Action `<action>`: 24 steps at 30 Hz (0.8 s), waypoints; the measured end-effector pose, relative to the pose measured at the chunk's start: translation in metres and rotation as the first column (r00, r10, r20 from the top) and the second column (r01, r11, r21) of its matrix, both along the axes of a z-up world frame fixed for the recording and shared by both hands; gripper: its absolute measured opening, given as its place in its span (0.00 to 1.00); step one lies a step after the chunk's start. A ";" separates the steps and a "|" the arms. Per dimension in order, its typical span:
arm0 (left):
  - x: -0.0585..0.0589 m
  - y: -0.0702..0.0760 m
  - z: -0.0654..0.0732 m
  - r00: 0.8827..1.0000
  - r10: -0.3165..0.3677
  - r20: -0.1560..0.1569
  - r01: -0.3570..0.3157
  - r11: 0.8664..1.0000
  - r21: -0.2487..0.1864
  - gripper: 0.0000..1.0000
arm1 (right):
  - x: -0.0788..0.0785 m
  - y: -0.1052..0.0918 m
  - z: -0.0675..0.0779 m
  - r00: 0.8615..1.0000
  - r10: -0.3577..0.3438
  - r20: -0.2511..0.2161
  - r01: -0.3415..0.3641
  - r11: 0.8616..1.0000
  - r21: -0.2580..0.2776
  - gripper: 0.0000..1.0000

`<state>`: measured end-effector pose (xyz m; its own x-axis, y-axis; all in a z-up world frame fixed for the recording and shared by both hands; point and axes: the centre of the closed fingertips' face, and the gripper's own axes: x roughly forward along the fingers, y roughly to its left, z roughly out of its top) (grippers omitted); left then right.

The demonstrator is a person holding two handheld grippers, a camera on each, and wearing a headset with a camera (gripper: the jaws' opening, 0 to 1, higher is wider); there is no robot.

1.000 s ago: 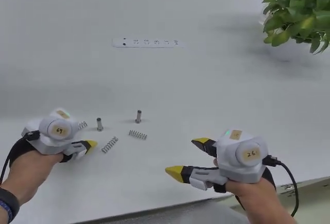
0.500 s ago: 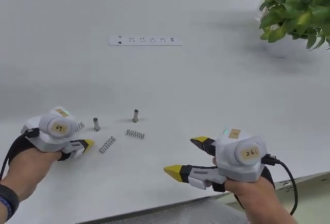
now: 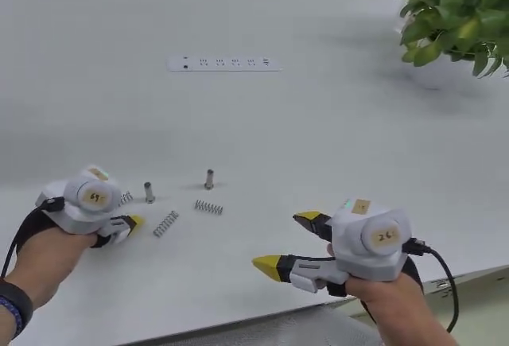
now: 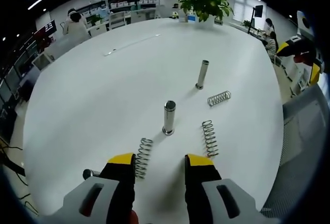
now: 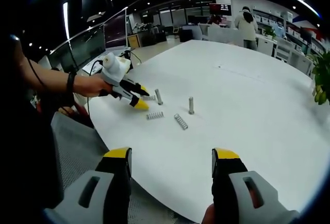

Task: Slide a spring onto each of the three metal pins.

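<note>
The white surface (image 3: 318, 139) is the biggest thing here, and everything for the job sits at about 8 o'clock in the head view.

The left gripper (image 4: 160, 159) hovers low right by the parts with its jaws moderately apart and nothing in them. The right gripper (image 3: 286, 241) is off at 5 o'clock, jaws spread wide and also empty.

I'd guess the pins are solid steel, so stiff and heavy for their size, but standing on end they're probably easy to tip. Better to steady one low on the shaft than bump the top. Both are plain grey cylinders with a small foot. In the left gripper view the near pin (image 4: 169, 116) stands at 12 o'clock and the far pin (image 4: 202, 73) at 1 o'clock. There's a small metal stub (image 4: 88, 173) at 8 o'clock beside the left jaw. It might be pin three, but I can't tell.

The springs look super light, thin-wired and squishy, so they'll likely roll or ping away. I'd pinch one gently across the middle coils. All three are bare wire coils lying flat:
- The left spring (image 4: 144, 156) and right spring (image 4: 209, 138) flank the near pin.
- The far spring (image 4: 219, 98) lies just beside the far pin.
</note>
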<state>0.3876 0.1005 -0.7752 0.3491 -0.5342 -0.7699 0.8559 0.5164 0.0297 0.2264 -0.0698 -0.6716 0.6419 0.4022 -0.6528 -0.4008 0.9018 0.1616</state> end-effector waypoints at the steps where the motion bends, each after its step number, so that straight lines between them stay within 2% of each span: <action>1: -0.002 -0.001 0.001 1.000 -0.002 -0.001 0.002 1.000 -0.003 0.30 | 0.000 0.000 0.000 1.000 -0.001 0.001 0.001 1.000 0.000 0.61; 3: -0.006 -0.003 0.006 1.000 -0.008 0.013 0.008 1.000 -0.013 0.30 | -0.001 -0.002 0.002 1.000 -0.011 0.004 0.011 1.000 0.003 0.61; 5: -0.005 -0.002 0.004 1.000 -0.003 0.017 0.003 1.000 -0.010 0.29 | -0.002 -0.004 0.001 1.000 -0.015 0.003 0.015 1.000 0.002 0.61; 8: -0.004 0.000 -0.003 1.000 0.012 -0.001 -0.012 1.000 0.003 0.27 | -0.003 -0.004 0.000 1.000 -0.011 0.000 0.011 1.000 0.000 0.61; 12: -0.001 0.001 -0.003 1.000 0.030 0.003 -0.030 0.999 0.010 0.20 | -0.003 -0.002 0.000 1.000 -0.013 0.002 0.013 1.000 0.002 0.61; 13: -0.003 0.001 -0.004 0.999 0.035 -0.010 -0.035 0.999 0.006 0.21 | -0.003 -0.002 0.000 1.000 -0.012 0.003 0.012 1.000 0.004 0.61; 14: -0.004 0.003 -0.007 0.999 0.030 -0.016 -0.030 0.999 0.023 0.22 | -0.002 -0.002 0.000 1.000 -0.012 0.003 0.012 1.000 0.003 0.61; 15: -0.005 0.003 -0.007 1.000 0.024 -0.007 -0.024 0.999 0.025 0.22 | -0.002 -0.001 0.001 1.000 -0.010 0.003 0.010 1.000 0.001 0.61; 18: -0.006 0.006 -0.008 1.000 0.021 -0.010 -0.021 0.999 0.031 0.13 | -0.001 -0.002 0.001 1.000 -0.012 0.007 0.012 1.000 0.005 0.61; 21: -0.014 0.006 -0.009 1.000 0.004 -0.009 -0.004 0.999 0.033 0.03 | -0.001 -0.001 0.002 1.000 -0.012 0.010 0.012 1.000 0.005 0.60; 22: -0.016 0.006 -0.008 1.000 0.005 -0.009 -0.004 1.000 0.025 0.03 | -0.001 -0.001 0.002 1.000 -0.011 0.010 0.011 1.000 0.005 0.60; 24: -0.021 0.006 -0.008 0.999 0.009 -0.034 -0.008 1.000 0.021 0.03 | -0.002 0.000 0.001 1.000 -0.006 0.009 0.006 1.000 0.004 0.60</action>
<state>0.3665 0.1066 -0.7827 0.3269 -0.5152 -0.7923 0.8521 0.5232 0.0113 0.2248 -0.0696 -0.6706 0.6505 0.4011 -0.6450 -0.3969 0.9035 0.1616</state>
